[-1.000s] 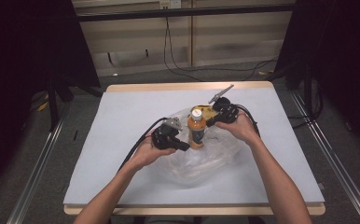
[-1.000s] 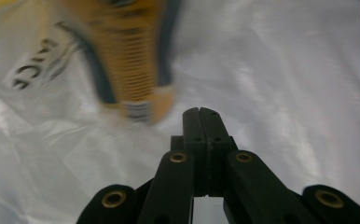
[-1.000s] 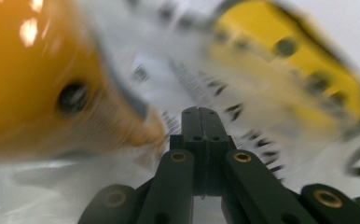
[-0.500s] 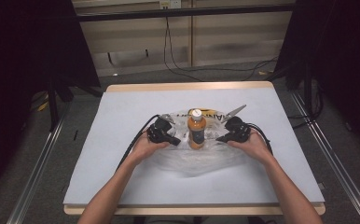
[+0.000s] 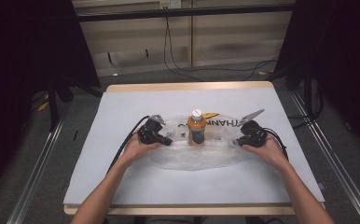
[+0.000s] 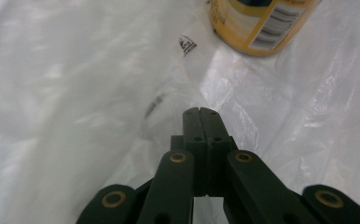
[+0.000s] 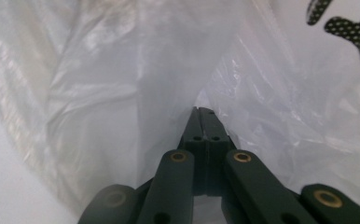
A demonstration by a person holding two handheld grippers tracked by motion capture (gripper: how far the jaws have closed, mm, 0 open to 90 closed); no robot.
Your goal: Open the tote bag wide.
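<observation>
An orange bottle with a white cap stands upright in the middle of a clear plastic bag spread flat on the table. At the bag's left side my left gripper is shut, pinching the film. My right gripper is shut on the film at the bag's right side. In the left gripper view the closed jaws hold a crease of bag, with the bottle's base ahead and to the right. Folds of bag surround the closed jaws in the right gripper view.
The table has a white top and a wooden rim. Black print runs across the bag behind the bottle. Cables lie on the floor beyond the table, and metal rails flank it.
Both hands have moved apart from beside the bottle, left going left and right going right, drawing the bag out wide and flat. The bottle has stayed upright.
</observation>
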